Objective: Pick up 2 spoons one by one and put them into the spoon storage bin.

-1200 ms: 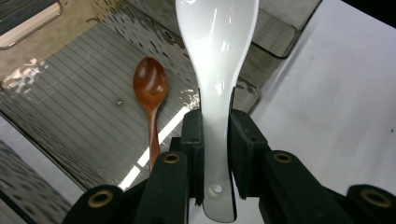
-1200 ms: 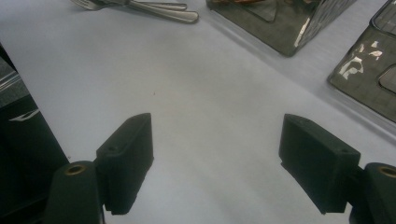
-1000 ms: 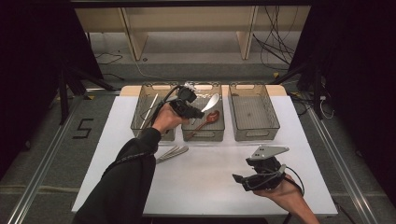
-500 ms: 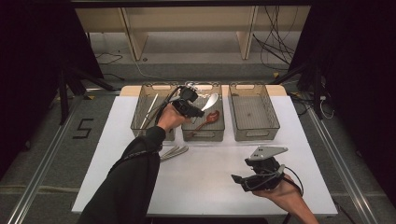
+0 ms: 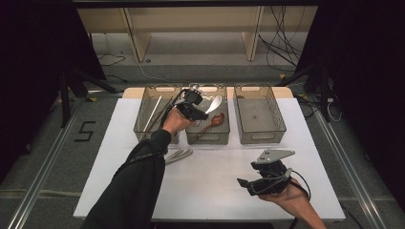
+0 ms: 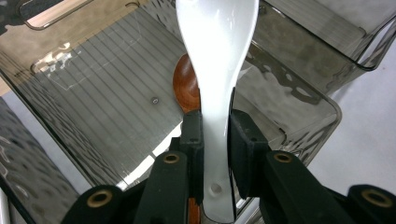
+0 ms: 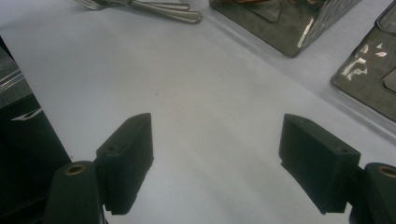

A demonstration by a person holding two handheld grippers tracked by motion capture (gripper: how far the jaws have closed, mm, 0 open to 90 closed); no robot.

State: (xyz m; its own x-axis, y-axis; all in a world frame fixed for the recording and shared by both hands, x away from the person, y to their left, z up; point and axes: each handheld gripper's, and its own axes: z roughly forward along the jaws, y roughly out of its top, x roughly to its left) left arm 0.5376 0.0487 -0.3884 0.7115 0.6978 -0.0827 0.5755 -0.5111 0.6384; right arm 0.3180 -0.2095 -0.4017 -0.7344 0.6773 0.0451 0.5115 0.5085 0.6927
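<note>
Now, with your left hand-held gripper (image 6: 215, 140) clamped on the white spoon (image 6: 217, 60) above the middle bin (image 6: 299, 88), lower it beside the brown spoon (image 6: 184, 86) underneath before releasing.

White table (image 5: 215, 191) on grey floor (image 5: 47, 157) – a wooden strip shows at its far edge (image 5: 129, 91). A black "5" mark (image 5: 85, 131) is on the floor left of the table. Metal floor rails run along both sides – left rail (image 5: 45, 176), right rail (image 5: 348, 167). A light wooden shelf unit (image 5: 191, 19) stands beyond the table. Black cables (image 5: 279, 43) are tangled on the floor at far right, with a thin pale cable (image 5: 119, 67) at far left. Black stand legs are left (image 5: 64, 95) and right (image 5: 325, 88) of the table's far corners. Dark curtains hang on both sides: left (image 5: 33, 38), right (image 5: 367, 57)
</note>
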